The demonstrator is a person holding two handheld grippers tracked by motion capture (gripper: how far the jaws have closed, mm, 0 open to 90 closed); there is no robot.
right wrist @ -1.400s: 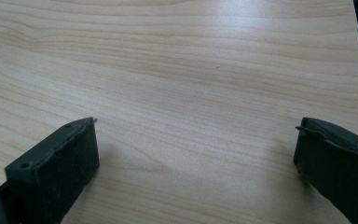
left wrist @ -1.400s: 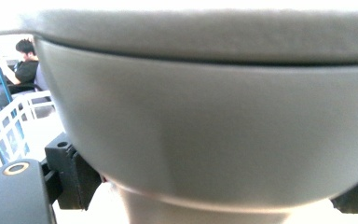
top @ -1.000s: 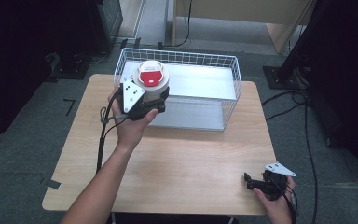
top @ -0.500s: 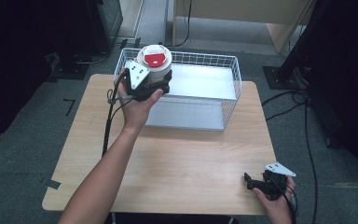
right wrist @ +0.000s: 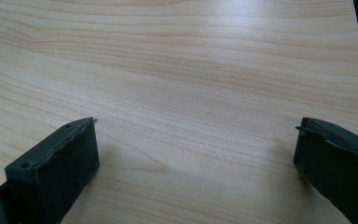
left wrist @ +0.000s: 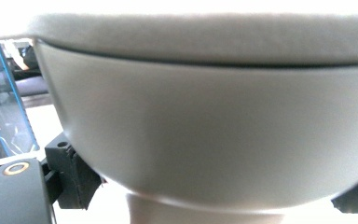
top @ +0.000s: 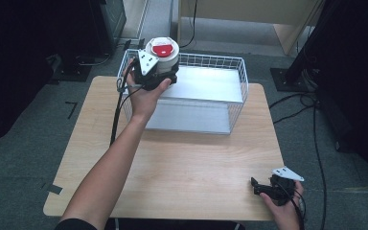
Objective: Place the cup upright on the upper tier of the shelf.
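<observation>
**Desk:** What have you got in the left gripper?

**Me:** From the high view, my left gripper is in the upper left of the frame, above the near left corner of the wire basket. It is clenched on a white container with a red round patch on its lid. In the left gripper view the container's pale wall spreads across nearly the whole frame, with a black jaw at the lower left and the other at the lower right, both against it.

**Desk:** Any brand or writing on it?

**Me:** None I can read. The red patch is too small from above, and up close the wall is plain and blurred. There is an orange ring mark on the gripper body at the lower left of that view, no letters.

**Desk:** And the right side?

**Me:** My right gripper sits at the lower right of the high view, low over the near right corner of the wooden table. Its jaws are spread wide, grasping nothing; in the right gripper view bare wood grain lies between them.

**Desk:** The basket?

**Me:** White wire, at the table's far edge, with a pale flat floor.
</observation>
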